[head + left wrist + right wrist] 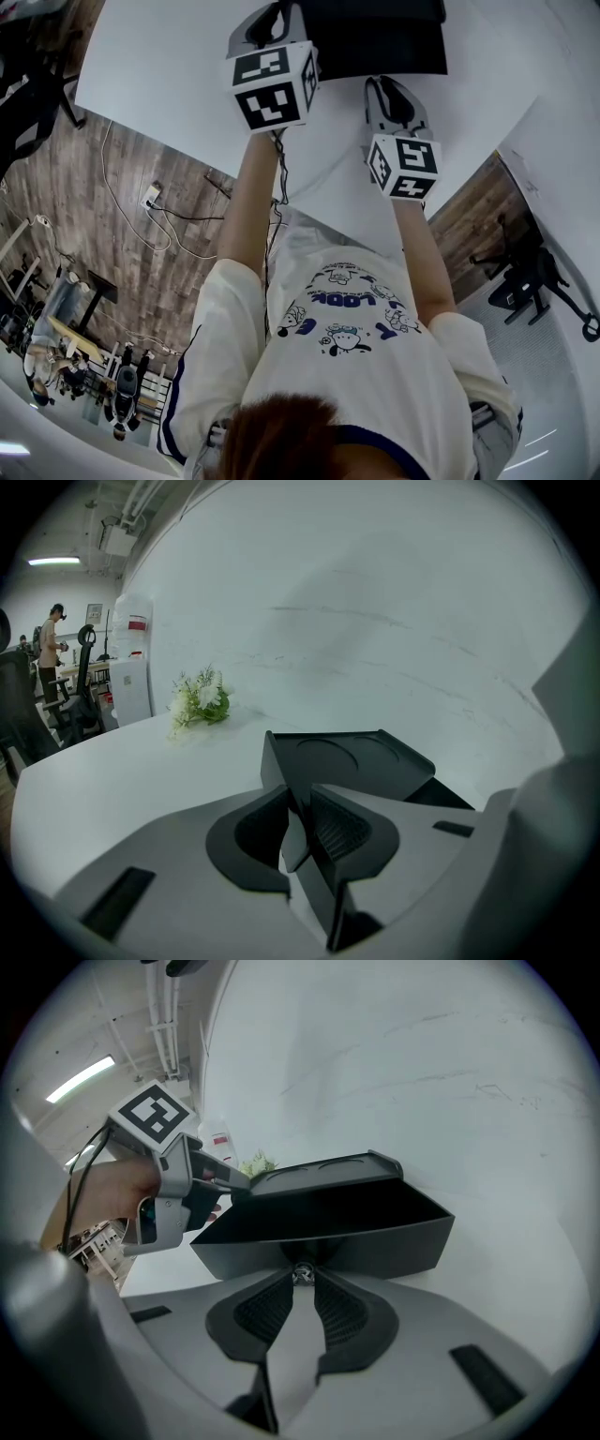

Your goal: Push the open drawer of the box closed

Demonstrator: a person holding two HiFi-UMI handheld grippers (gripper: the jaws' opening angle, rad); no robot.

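A black box [375, 37] stands on the white table [169, 66], with two round recesses in its top [347, 757]. Its drawer [328, 1241] is pulled out toward me, its dark inside showing. My right gripper [302, 1281] sits at the middle of the drawer's front wall, fingertips closed around a small metal knob [302, 1273]. My left gripper [298, 827] is shut on the box's near left corner edge; from the right gripper view it [173, 1199] shows at the box's left end. In the head view both grippers [272, 19] [394, 94] point at the box.
A small bunch of white flowers [199, 700] lies on the table left of the box. A white wall rises behind the table. Beyond the table's left end are office chairs [80, 691], a water dispenser [131, 672] and a person [52, 639]. Cables [169, 220] run over the wood floor.
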